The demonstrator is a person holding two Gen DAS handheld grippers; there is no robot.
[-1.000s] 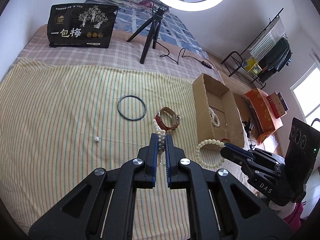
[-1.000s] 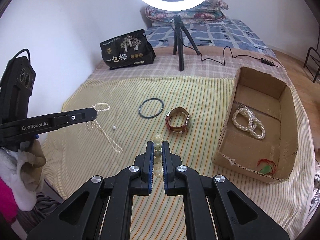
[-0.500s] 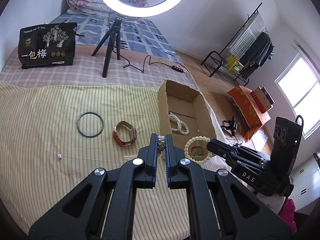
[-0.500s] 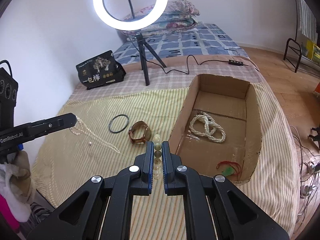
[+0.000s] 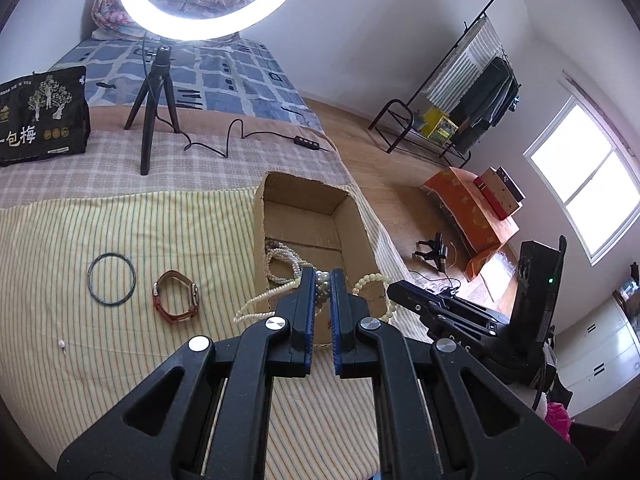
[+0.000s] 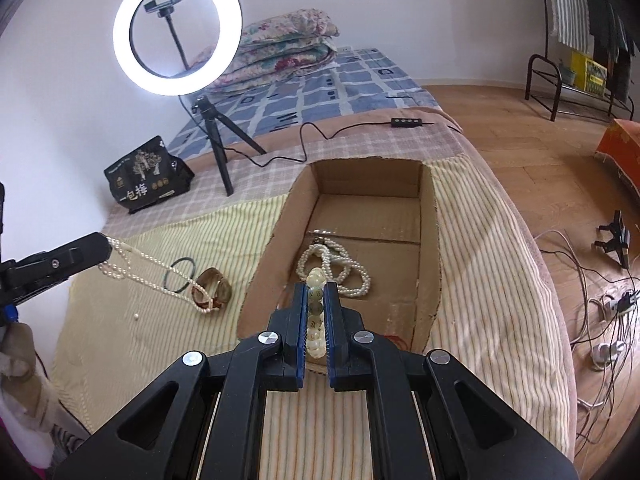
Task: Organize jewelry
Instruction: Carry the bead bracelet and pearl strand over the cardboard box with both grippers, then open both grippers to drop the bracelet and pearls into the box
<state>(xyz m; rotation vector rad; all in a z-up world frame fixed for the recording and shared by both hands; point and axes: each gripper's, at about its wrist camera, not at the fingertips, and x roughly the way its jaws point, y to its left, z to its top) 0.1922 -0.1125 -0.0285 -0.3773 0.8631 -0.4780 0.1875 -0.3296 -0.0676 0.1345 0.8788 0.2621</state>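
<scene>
— While the left gripper (image 5: 323, 280) is nearly shut, what does it have?
— Its two fingers pinch a pearl necklace (image 5: 256, 304), one long strand that hangs slack from the tips. From the right wrist view the strand trails down toward the striped cloth (image 6: 132, 344) beside the watch.
— And the right gripper (image 6: 316, 294)?
— Closed the same way on a bead bracelet (image 6: 315, 312) of pale round beads, held between the blue pads just above the near wall of the cardboard box (image 6: 428, 264).
— What lies in the box?
— One coiled pearl strand (image 6: 344, 268) on the floor of it, and a bit of red cord at the near end, mostly hidden by the wall.
— How many pieces are left on the cloth?
— Three: one dark thin bangle (image 5: 112, 278), one watch with a brown strap (image 5: 176, 296) just beside it, and one loose pearl (image 5: 62, 344) well apart, nearer the cloth's edge.
— Anything else on the bed?
— One lit ring light on a tripod (image 6: 216, 148) and one black bag (image 6: 146, 180) behind the cloth.
</scene>
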